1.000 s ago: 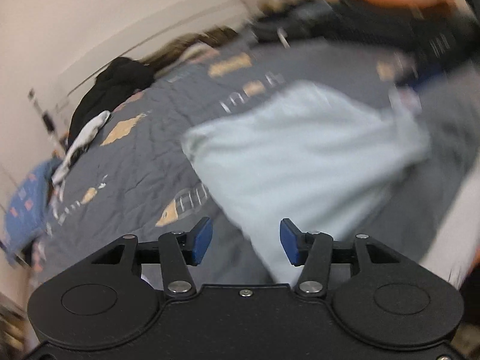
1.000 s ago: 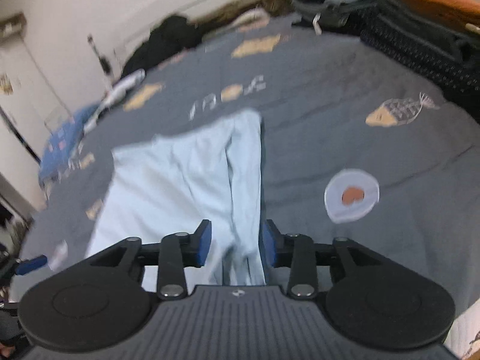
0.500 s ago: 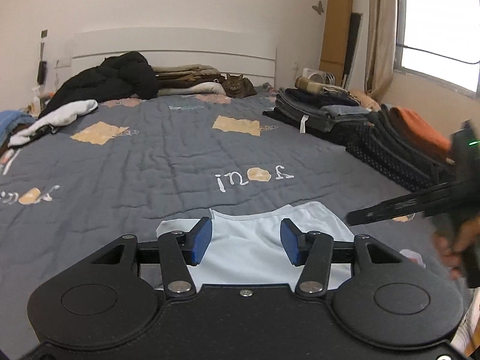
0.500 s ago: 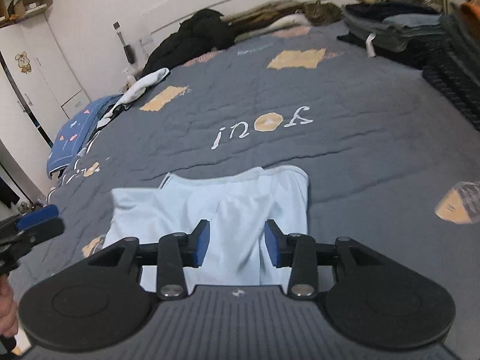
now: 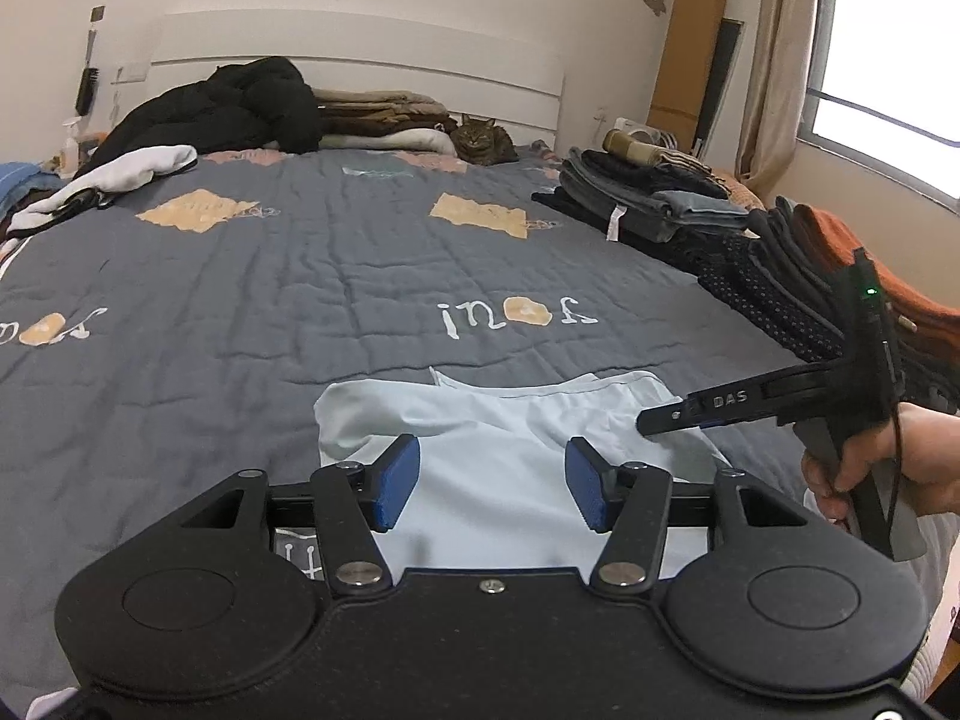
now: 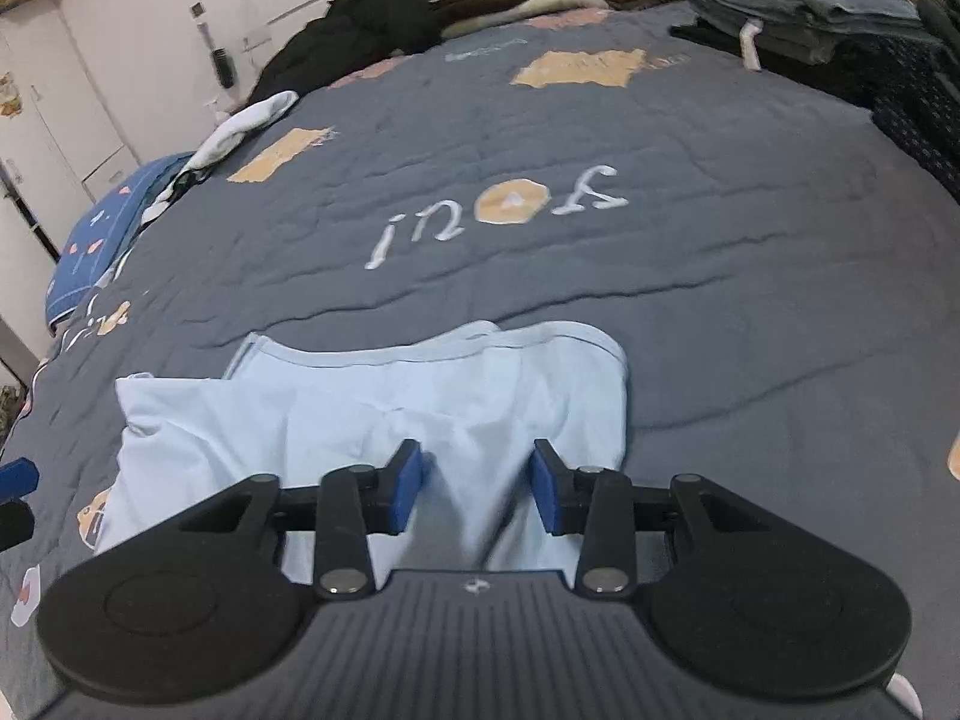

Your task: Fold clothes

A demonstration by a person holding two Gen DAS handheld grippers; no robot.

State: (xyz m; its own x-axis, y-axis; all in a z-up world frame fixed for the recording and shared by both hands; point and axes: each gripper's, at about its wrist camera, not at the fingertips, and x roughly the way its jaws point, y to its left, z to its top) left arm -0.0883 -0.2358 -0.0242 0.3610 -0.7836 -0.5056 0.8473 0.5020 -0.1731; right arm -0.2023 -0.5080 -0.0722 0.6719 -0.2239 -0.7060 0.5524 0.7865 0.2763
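Note:
A light blue garment [image 5: 510,420] lies flat on the grey quilt [image 5: 300,300], its neckline toward the headboard. My left gripper [image 5: 492,483] hovers over the garment's near part; its jaws are opening, with cloth below them and nothing pinched. My right gripper [image 6: 477,483] hangs over the right half of the garment [image 6: 360,408]. Its jaws are closing, and a soft ridge of cloth lies under the gap without the pads pressing on it. From the left wrist view, the right gripper [image 5: 645,423] reaches in above the garment's right edge, held by a hand [image 5: 900,462].
Stacks of folded dark clothes [image 5: 660,204] line the quilt's right side, with an orange piece [image 5: 840,246] nearest. A black jacket [image 5: 240,108], folded blankets and a cat [image 5: 480,135] sit at the headboard. A white garment [image 5: 138,165] and blue cloth [image 6: 96,228] lie left.
Both views have swung from a blurred sideways look to a steady one facing the headboard. The garment now lies still on the quilt. The right gripper has come lower and nearer over it.

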